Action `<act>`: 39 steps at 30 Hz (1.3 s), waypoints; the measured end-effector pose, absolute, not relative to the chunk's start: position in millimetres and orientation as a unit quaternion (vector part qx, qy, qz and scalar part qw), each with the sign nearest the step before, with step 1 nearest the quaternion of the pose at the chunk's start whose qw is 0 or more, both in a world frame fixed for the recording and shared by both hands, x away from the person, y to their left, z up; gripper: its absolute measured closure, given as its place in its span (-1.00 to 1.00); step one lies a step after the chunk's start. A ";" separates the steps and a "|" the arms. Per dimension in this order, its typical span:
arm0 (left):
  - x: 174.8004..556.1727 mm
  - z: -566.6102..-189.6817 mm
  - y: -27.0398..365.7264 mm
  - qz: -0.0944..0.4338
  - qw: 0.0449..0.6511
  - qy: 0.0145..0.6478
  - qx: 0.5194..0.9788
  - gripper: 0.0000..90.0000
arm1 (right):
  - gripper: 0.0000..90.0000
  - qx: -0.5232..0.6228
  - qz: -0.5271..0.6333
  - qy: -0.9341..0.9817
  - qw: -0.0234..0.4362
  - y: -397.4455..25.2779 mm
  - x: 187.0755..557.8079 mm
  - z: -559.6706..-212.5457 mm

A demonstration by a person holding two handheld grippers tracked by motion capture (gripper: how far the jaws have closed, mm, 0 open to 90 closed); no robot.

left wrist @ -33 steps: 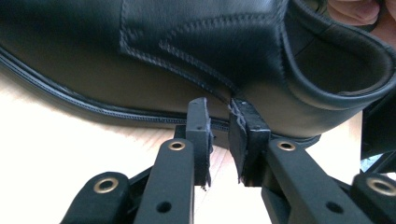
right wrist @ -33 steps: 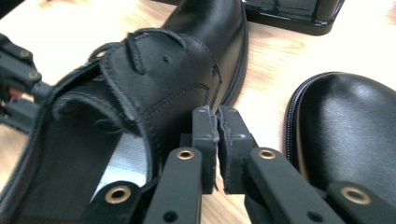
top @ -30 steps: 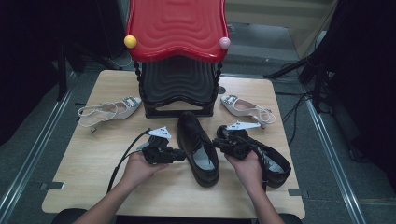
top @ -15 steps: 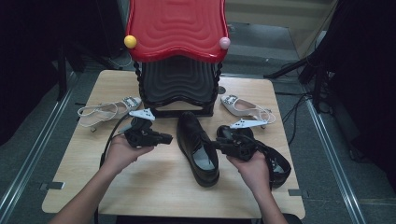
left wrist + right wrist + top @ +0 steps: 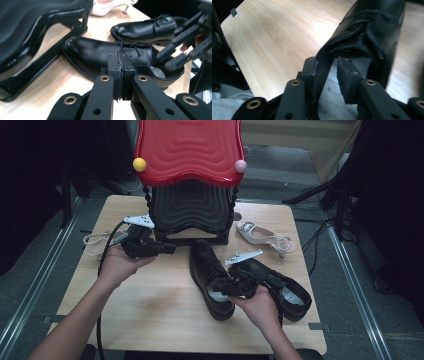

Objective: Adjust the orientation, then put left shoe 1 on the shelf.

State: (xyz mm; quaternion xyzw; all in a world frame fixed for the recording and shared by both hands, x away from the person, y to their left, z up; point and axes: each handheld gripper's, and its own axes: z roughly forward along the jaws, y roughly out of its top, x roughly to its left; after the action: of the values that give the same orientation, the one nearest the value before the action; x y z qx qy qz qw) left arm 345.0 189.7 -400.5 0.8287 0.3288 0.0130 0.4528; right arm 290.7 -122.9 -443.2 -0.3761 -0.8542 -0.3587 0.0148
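Bare tabletop (image 5: 150,295) open in front of and left of the near black shoe (image 5: 210,275), with the rack (image 5: 190,215) close behind its toe, the second black shoe (image 5: 280,287) just beside it on the right, and the front edge well clear of both. Right gripper (image 5: 231,286) at the heel opening of the near shoe, fingers (image 5: 310,72) apart astride the collar wall, one pad outside touching the leather, the other inside the opening and not yet pressing. Left gripper (image 5: 167,247) held above the tabletop left of the rack's base, well apart from the shoe, fingers (image 5: 113,72) pressed together on nothing.
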 end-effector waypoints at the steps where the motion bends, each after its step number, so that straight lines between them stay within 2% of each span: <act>1: 345.0 -400.5 189.7 0.013 0.453 0.329 0.829 1.00 | 0.53 -0.376 -0.359 -0.854 0.015 -122.9 290.7 -443.2; 2: 346.4 -397.2 190.1 0.023 0.452 0.328 0.829 1.00 | 0.50 -0.384 -0.348 -0.855 0.029 -118.4 292.6 -446.4; 8: 356.6 -373.6 191.9 0.029 0.456 0.320 0.830 1.00 | 0.40 -0.386 -0.327 -0.862 0.042 -106.7 295.6 -453.7; 20: 374.2 -335.2 196.2 0.050 0.454 0.316 0.832 1.00 | 0.34 -0.391 -0.304 -0.867 0.055 -92.8 303.7 -462.6; 30: 389.6 -304.1 201.9 0.061 0.457 0.316 0.829 0.99 | 0.35 -0.401 -0.282 -0.869 0.060 -79.2 311.4 -469.7; 39: 403.5 -262.7 202.4 0.090 0.459 0.320 0.824 0.97 | 0.50 -0.395 -0.247 -0.883 0.066 -67.8 320.7 -478.5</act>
State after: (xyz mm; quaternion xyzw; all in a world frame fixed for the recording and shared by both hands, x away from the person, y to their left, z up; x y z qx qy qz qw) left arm 403.5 202.4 -262.7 0.8236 0.3204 0.0902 0.4593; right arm 320.7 -67.8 -478.5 -0.3950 -0.8825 -0.2465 0.0658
